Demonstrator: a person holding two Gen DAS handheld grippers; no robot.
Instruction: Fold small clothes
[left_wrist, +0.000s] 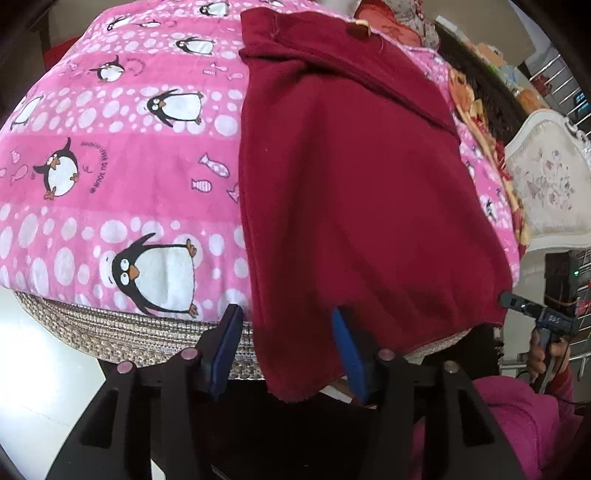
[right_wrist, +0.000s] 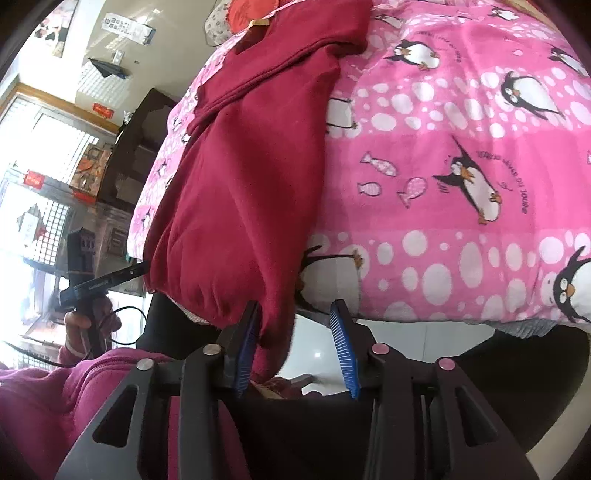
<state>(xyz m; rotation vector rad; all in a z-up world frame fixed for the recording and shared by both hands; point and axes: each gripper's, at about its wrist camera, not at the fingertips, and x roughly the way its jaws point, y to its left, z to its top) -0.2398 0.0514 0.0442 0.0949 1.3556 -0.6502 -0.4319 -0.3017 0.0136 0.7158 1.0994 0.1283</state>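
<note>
1. Maroon fleece-looking garment (left_wrist: 351, 192) is lying lengthwise on the pink penguin blanket (left_wrist: 110, 166), with its near hem spilling over the edge at 6 o'clock. Looks soft, floppy and fairly light, so my guess is it'll sag wherever it isn't held and drag a bit on the plush blanket.
2. Far end at 12 o'clock already has a flap folded across it, so I'd say the fold is partly along.
3. My left gripper (left_wrist: 291, 347) has its blue pads spread apart around the hanging hem corner. The right-hand pad touches the cloth, but nothing is pinched yet.
4. My right gripper (right_wrist: 297, 347) is also spread wide. Its left pad is against the other hanging hem corner, and the other pad is out in free air.
5. Best hold, I reckon, is the two hem corners, pinching through both layers, since the doubled hem should slip less than a single layer.
6. Underneath is a woven grey mattress edge (left_wrist: 129, 328), then a pale shiny floor (left_wrist: 37, 362).
</note>
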